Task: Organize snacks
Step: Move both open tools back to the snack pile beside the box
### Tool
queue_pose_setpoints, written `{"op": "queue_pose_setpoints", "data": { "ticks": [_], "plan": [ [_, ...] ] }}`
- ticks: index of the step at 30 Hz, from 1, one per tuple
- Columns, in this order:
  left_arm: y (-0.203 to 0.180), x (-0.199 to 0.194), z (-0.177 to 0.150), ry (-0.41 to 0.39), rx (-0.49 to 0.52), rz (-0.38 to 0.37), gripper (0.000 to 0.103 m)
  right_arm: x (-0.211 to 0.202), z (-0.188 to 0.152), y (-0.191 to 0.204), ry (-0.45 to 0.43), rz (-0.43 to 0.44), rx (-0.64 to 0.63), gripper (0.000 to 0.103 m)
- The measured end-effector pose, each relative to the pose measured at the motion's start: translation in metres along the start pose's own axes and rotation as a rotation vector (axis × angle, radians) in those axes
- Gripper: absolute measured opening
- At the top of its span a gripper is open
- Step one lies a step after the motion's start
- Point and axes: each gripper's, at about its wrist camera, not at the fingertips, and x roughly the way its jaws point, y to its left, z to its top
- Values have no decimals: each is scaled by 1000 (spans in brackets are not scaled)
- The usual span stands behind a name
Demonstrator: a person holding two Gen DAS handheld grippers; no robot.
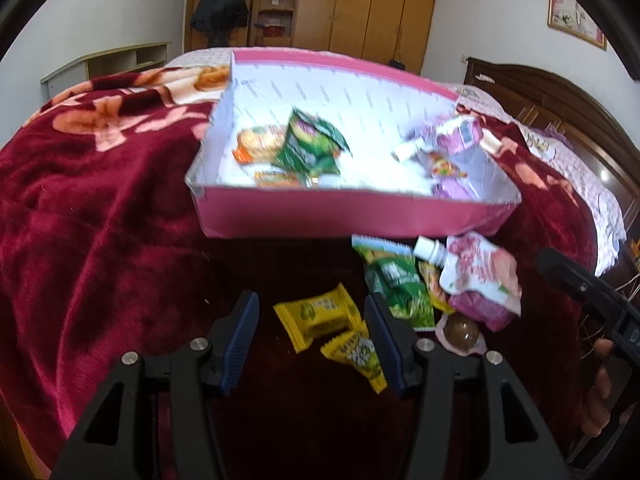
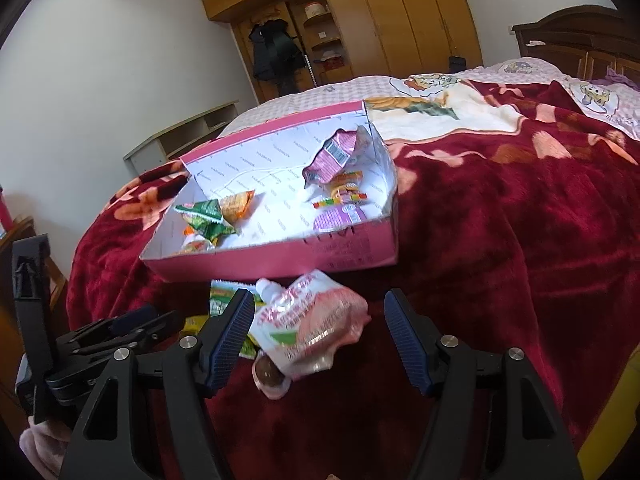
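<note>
A pink cardboard box [image 1: 340, 212] with a white inside lies on the red blanket and holds green, orange and pink snack packets; it also shows in the right wrist view [image 2: 280, 260]. In front of it lie two yellow candy packets [image 1: 320, 316], a green packet [image 1: 400, 280], a pink spout pouch [image 1: 480, 272] and a brown round sweet [image 1: 460, 330]. My left gripper [image 1: 312, 340] is open with the yellow packets between its fingers. My right gripper [image 2: 320, 340] is open around the pink pouch [image 2: 312, 328]; the brown sweet [image 2: 270, 372] lies just below it.
The red floral blanket [image 1: 100, 200] covers the bed. A wooden headboard [image 2: 580, 40] stands at the right, a wardrobe [image 1: 360, 8] at the back, a low shelf [image 1: 108, 64] at the left. The left gripper body [image 2: 100, 336] sits close to my right one.
</note>
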Motion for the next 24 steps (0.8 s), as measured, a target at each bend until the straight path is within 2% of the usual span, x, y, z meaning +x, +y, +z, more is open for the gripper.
{"op": "queue_pose_setpoints", "data": {
  "ticks": [10,22,24],
  "plan": [
    [2,20,-6,42,-15,36,58,-2,-22,0,14,-1,-42,69],
    [-3,28,-10,10,-5,83,58,11,-43,5,58,39,-56,69],
    [-5,27,-11,1,4,90,56,14,-46,5,71,46,-53,69]
  ]
}}
